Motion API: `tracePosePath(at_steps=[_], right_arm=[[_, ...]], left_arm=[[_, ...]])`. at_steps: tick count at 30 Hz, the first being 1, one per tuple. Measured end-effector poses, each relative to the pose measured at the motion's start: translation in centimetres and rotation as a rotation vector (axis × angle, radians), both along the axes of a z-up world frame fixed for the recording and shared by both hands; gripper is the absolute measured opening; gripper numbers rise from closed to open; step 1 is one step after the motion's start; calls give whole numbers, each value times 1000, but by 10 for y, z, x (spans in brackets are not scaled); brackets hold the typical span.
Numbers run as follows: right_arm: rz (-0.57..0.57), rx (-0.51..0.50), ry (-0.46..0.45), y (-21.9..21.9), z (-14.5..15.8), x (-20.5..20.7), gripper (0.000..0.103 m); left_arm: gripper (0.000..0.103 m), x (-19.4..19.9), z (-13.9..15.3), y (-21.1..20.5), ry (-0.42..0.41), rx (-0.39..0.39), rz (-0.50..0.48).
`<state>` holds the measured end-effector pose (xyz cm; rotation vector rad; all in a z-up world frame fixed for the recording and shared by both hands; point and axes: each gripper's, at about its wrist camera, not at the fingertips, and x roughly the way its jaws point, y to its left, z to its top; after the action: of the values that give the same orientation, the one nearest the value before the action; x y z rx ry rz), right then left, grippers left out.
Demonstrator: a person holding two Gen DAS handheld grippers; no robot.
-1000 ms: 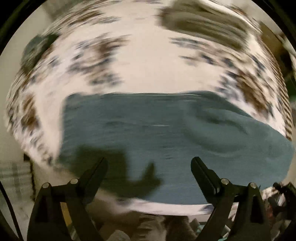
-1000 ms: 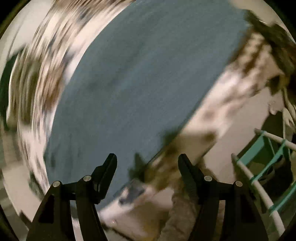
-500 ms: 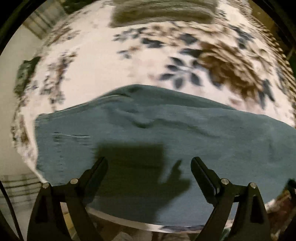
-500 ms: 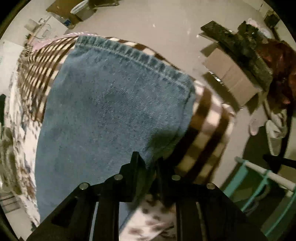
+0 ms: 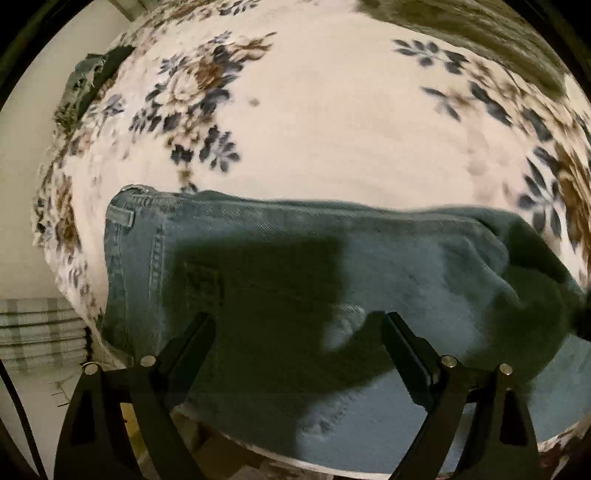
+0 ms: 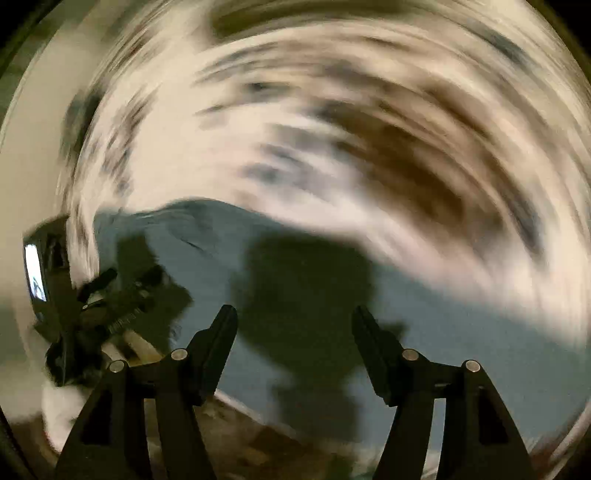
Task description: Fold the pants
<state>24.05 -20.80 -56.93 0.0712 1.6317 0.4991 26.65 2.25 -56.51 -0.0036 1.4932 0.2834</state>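
Note:
Blue denim pants (image 5: 280, 266) lie flat across a floral bedspread (image 5: 332, 129), waistband and belt loop at the left end (image 5: 127, 216). My left gripper (image 5: 297, 328) is open and empty, hovering over the near part of the pants, its shadow on the denim. In the heavily blurred right wrist view the pants (image 6: 461, 332) fill the lower half. My right gripper (image 6: 293, 325) is open and empty above them. The left gripper with its lit screen shows at the left edge (image 6: 85, 299).
The bedspread's near edge curves below the pants (image 5: 332, 465). A dark green item (image 5: 85, 85) lies at the bed's far left edge, an olive one (image 5: 461, 26) at the far right. Striped fabric (image 5: 37, 325) and pale floor lie left of the bed.
My right gripper was shut on the pants' hem half a second ago; it has let go, opened and swung fast over the bed. My left gripper stayed open and moved closer to the waistband end.

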Motion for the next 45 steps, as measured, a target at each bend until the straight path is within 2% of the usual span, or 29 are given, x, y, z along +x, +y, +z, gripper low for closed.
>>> tracePosePath(at_steps=[2,4,5,6,7,9,11,12,14,17,18,19,21,22,23,25,26,27,28,30,32,33,34,36,37,39,41,43,45], right_arm=[[206,-13,38,61,-20,22,67],[394,-73,72,97,-39,30,67],[487,-128,71,109,-49,26,59],[558,-154,63,116,-55,21,45],[563,-166,75,114,-57,21,21],[412,-99,127,90,-51,38,12],[164,32,211,45,-48,59,8],[92,69,235,31,-49,63,7],[-70,86,239,-5,-50,73,3],[-119,83,233,-25,-42,75,3],[-134,111,245,-27,-39,77,4],[-116,110,232,-24,-34,77,6],[-14,-9,159,-16,-22,71,31],[39,-62,145,-12,-21,69,50],[93,-102,152,-9,-25,64,54],[172,-154,187,1,-38,55,54],[208,-169,202,3,-44,49,47],[242,-173,189,5,-46,45,36],[255,-171,181,8,-45,42,18],[238,-198,123,6,-35,42,7],[171,-183,70,-2,-18,47,6],[102,-161,49,-13,-12,52,5],[40,-133,59,-25,-12,55,5],[-12,-90,122,-37,-23,57,5],[-27,-83,113,-39,-22,58,6],[-44,-56,124,-37,-21,61,12],[-102,31,154,-39,-17,66,28],[-113,99,142,-36,-11,74,39],[-70,103,158,-17,-16,81,40]], left_arm=[[92,3,-2,7,4,-7,11],[91,8,-6,18,12,-35,21],[92,9,-7,22,14,-41,23],[92,10,-9,24,18,-47,21],[92,11,-13,27,26,-61,20],[92,12,-17,33,27,-85,30],[92,14,-21,38,34,-109,38],[92,15,-23,39,38,-115,40],[92,15,-24,41,41,-124,41],[92,16,-21,39,43,-137,32],[92,17,-18,39,36,-141,27],[92,19,-16,36,29,-138,18],[92,27,-11,43,19,-133,-2],[92,29,-9,39,14,-127,-16],[92,31,-8,37,13,-126,-26],[92,35,-8,29,10,-126,-49],[92,40,-7,25,10,-124,-55],[92,41,-7,22,10,-127,-66],[92,42,-6,18,6,-127,-72],[92,43,-3,11,0,-123,-81],[92,43,1,2,-1,-119,-84],[92,43,-1,2,4,-111,-82],[92,41,-3,2,9,-110,-79],[92,41,-8,5,22,-110,-63],[92,38,-10,0,20,-107,-57],[92,38,-11,6,14,-95,-58],[92,42,-11,12,4,-82,-56],[92,45,-12,14,4,-77,-50],[92,54,-12,15,8,-79,-38]])
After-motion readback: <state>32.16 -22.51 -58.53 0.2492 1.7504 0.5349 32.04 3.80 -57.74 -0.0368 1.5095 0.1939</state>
